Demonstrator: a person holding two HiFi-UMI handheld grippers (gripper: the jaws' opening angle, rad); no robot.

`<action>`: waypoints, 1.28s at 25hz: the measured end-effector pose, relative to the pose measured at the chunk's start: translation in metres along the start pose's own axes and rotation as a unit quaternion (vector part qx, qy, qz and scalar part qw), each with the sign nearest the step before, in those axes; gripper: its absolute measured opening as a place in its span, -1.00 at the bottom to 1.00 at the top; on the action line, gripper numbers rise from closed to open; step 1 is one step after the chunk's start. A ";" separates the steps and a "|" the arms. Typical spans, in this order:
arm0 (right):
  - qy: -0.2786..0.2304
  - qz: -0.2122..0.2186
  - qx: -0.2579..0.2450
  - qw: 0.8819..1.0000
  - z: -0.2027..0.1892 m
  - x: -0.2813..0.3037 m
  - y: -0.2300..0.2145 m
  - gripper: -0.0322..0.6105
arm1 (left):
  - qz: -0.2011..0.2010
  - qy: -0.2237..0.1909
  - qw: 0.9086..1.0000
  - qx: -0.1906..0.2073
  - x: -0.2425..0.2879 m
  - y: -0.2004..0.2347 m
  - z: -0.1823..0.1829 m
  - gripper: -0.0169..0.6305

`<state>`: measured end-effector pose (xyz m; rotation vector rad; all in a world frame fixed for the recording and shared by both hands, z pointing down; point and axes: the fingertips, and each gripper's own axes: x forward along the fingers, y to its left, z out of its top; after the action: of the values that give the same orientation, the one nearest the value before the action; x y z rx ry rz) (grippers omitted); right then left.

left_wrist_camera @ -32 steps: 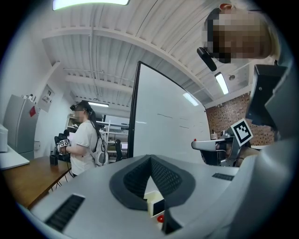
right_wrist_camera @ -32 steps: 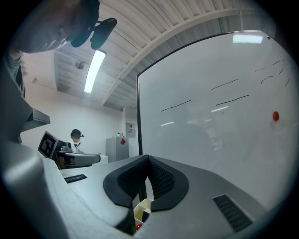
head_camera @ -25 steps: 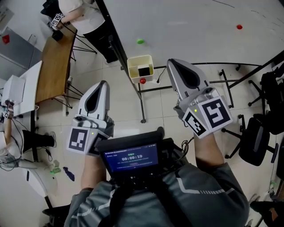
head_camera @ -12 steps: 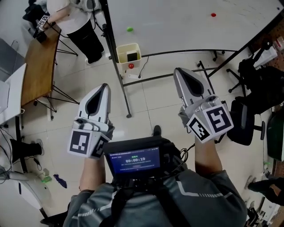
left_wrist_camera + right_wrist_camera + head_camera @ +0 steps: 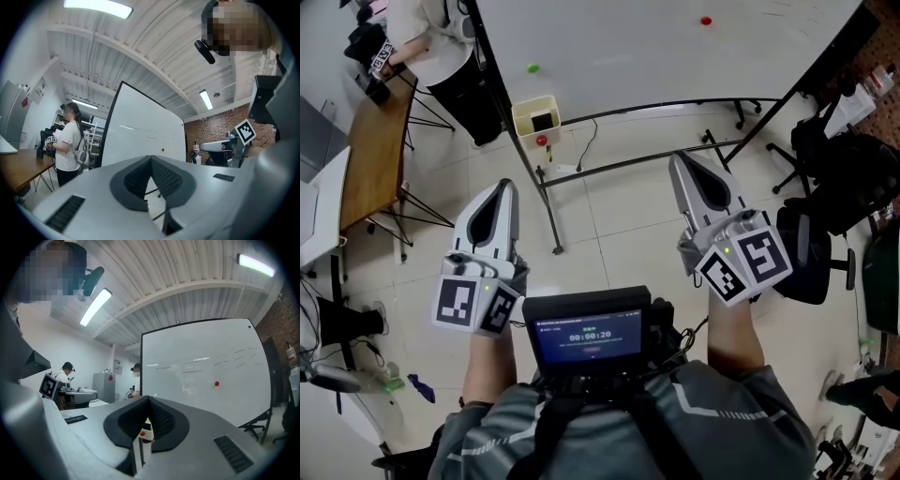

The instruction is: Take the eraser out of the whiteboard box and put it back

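While both pairs of jaws sit closed on nothing, the left hand-held gripper [image 5: 500, 187] and right hand-held gripper [image 5: 680, 161] point toward the whiteboard [image 5: 619, 47] — its cream box [image 5: 519, 114], well ahead, holds the dark eraser [image 5: 543, 121].

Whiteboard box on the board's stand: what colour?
The whiteboard box is pale yellow; the head view shows it best.

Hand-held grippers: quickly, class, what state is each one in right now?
Left hand-held gripper: closed, holding nothing.
Right hand-held gripper: closed, holding nothing.
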<state>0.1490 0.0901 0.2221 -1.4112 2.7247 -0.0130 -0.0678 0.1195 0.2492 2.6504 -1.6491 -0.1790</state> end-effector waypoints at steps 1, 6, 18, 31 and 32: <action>-0.001 0.000 0.000 1.000 0.002 -0.011 -0.012 -0.83 | 0.002 -0.001 1.000 0.000 0.006 -0.014 0.000 -0.85; -0.010 0.013 0.001 1.000 0.017 -0.065 -0.069 -0.83 | 0.013 -0.007 1.000 0.007 0.028 -0.086 0.009 -0.85; -0.011 0.035 0.012 0.999 0.013 -0.129 -0.145 -0.83 | 0.015 0.014 1.000 0.019 0.065 -0.188 -0.006 -0.85; -0.013 0.034 0.008 0.999 0.019 -0.128 -0.137 -0.83 | 0.012 0.008 1.000 0.025 0.060 -0.186 0.003 -0.85; -0.014 0.033 0.007 0.999 0.020 -0.127 -0.136 -0.83 | 0.011 0.008 1.000 0.024 0.060 -0.185 0.003 -0.85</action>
<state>0.3341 0.1162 0.2160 -1.3074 2.7413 -0.0101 0.1233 0.1482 0.2277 2.6595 -1.6988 -0.1176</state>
